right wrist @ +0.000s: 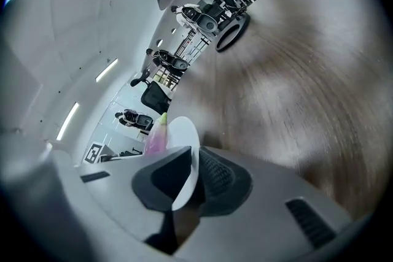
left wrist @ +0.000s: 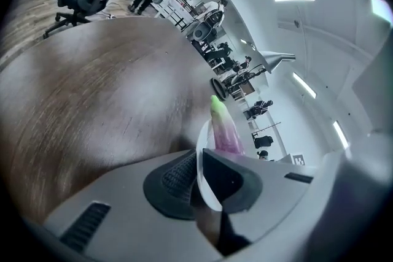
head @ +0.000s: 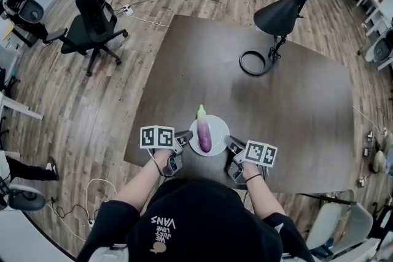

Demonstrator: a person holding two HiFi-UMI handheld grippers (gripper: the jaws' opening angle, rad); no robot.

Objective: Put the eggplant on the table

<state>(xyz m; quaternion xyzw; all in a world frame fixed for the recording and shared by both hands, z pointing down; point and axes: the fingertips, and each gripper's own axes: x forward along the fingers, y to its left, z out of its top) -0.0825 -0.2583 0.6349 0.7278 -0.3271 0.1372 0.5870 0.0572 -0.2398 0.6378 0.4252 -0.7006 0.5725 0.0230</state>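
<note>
A purple eggplant (head: 204, 134) with a green stem lies on a white plate (head: 217, 125) held over the near edge of the dark table (head: 288, 101). My left gripper (head: 182, 139) is shut on the plate's left rim, my right gripper (head: 231, 145) on its right rim. In the left gripper view the plate (left wrist: 203, 178) runs edge-on between the jaws, with the eggplant (left wrist: 225, 131) beyond. In the right gripper view the plate (right wrist: 185, 173) is likewise pinched, the eggplant (right wrist: 156, 135) behind it.
A black desk lamp (head: 284, 12) with a ring base (head: 254, 62) stands at the table's far right. Office chairs (head: 89, 15) stand on the wooden floor to the left and beyond the table. A person's foot (head: 51, 167) shows at the left edge.
</note>
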